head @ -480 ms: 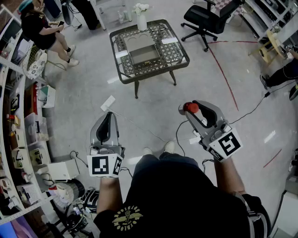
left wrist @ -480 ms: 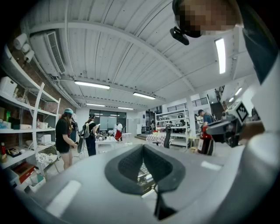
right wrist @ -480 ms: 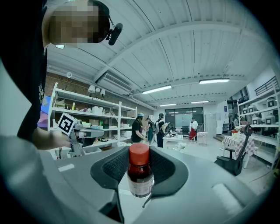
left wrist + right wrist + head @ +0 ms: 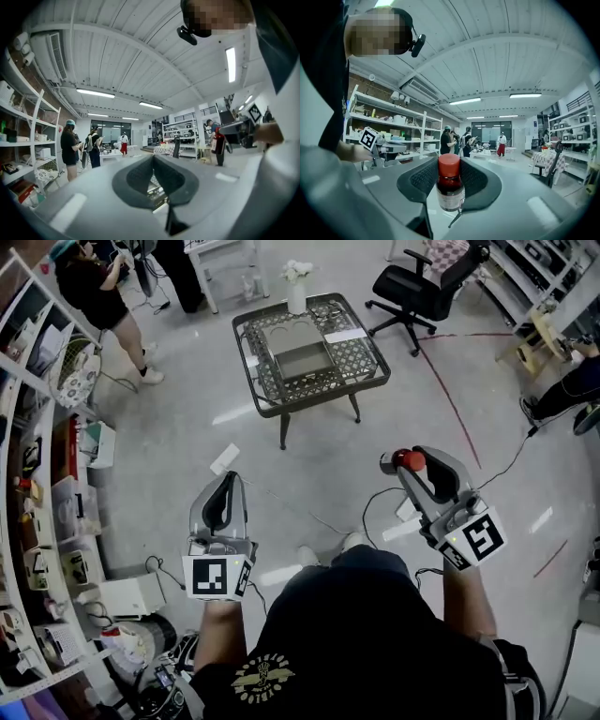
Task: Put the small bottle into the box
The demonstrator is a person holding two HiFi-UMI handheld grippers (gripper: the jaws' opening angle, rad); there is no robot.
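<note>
Bottle in grip, the right gripper (image 4: 405,463) is held level out in front of the person's right side, its two jaws closed on a small bottle (image 4: 450,185) of dark brownish glass with a red cap and a pale label. The right gripper view shows the bottle standing upright between the dark ribbed pads (image 4: 423,180), which press on its body from either side while the red cap rises above them. The left gripper (image 4: 228,480) is also held level, at the person's left side and well apart from the right one. Its jaws are closed, the tips meeting at the front, and nothing is between them; only a loop-shaped gap is left behind the tips, through which a bit of the room shows in the left gripper view. The person stands on a grey floor (image 4: 309,460) with both grippers pointing towards a low metal table (image 4: 354,354) with a lattice top, which is well ahead of them. A grey box (image 4: 300,352) lies open on the middle of that table, and a white vase (image 4: 297,298) with pale flowers stands at the table's far edge. A black office chair (image 4: 417,285) is beyond the table to the right, and cluttered shelves (image 4: 37,521) line the left side.
</note>
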